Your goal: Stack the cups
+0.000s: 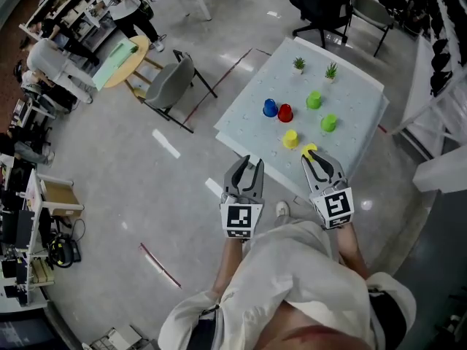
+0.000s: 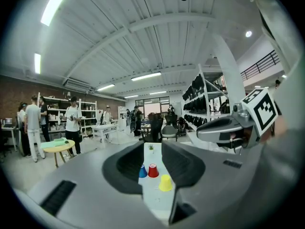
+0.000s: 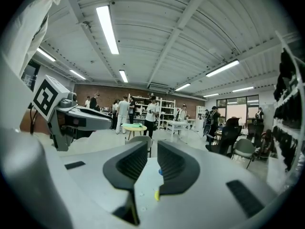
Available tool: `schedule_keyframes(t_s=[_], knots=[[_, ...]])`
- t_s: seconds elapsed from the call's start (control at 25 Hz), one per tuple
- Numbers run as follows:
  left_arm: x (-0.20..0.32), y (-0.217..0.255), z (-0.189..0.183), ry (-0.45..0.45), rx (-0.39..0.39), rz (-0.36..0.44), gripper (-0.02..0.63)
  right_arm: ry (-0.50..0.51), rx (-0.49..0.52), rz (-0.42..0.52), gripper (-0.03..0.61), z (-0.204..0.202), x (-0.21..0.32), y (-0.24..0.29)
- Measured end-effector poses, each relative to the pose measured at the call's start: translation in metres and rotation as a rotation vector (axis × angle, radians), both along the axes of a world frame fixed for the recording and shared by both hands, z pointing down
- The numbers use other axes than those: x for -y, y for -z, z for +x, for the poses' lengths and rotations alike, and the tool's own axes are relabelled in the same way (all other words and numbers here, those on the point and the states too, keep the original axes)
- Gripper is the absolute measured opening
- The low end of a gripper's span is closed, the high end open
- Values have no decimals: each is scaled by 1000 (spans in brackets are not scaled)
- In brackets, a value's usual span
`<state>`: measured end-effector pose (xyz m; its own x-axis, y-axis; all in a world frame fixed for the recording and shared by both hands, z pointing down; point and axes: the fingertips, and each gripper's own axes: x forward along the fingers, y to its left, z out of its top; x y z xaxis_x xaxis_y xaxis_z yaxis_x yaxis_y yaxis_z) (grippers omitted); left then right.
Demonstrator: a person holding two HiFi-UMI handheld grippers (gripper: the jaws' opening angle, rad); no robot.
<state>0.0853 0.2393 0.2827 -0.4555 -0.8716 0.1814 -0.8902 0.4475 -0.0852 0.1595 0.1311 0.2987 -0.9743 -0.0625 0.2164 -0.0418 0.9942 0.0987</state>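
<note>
On the pale square table (image 1: pixel 350 152) stand a blue cup (image 1: pixel 271 108), a red cup (image 1: pixel 285 113), two green cups (image 1: pixel 314 99) (image 1: pixel 329 123) and a yellow cup (image 1: pixel 290 138). A second yellow cup (image 1: pixel 309 149) is partly hidden behind my right gripper (image 1: pixel 321 162). My left gripper (image 1: pixel 245 168) hangs over the floor just short of the table's near edge. Both grippers hold nothing, with jaws drawn nearly together. Through the left gripper (image 2: pixel 153 149) I see the blue cup (image 2: pixel 142 171), red cup (image 2: pixel 153 170) and yellow cup (image 2: pixel 165 182). Past the right gripper (image 3: pixel 152 151) only a yellow sliver (image 3: pixel 156 194) shows.
Two small potted plants (image 1: pixel 299 64) (image 1: pixel 331 71) stand at the table's far side. A grey chair (image 1: pixel 169 86) and a round yellow table (image 1: pixel 124 60) are to the left, with people beyond. Black office chairs (image 1: pixel 325 9) stand behind the table. White frames (image 1: pixel 438 115) flank its right.
</note>
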Motion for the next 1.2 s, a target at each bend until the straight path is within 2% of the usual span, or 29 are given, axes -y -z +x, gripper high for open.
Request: schedule_keyframes(t_s=[0.56,1.2], knots=[[55,-7,-55,-2,-1,-25,110,0,-1,-17,57,-53,53,-8],[116,-22,-96,-136,-3,-39,110,-110,-15,-50,57,-85,97,-26]])
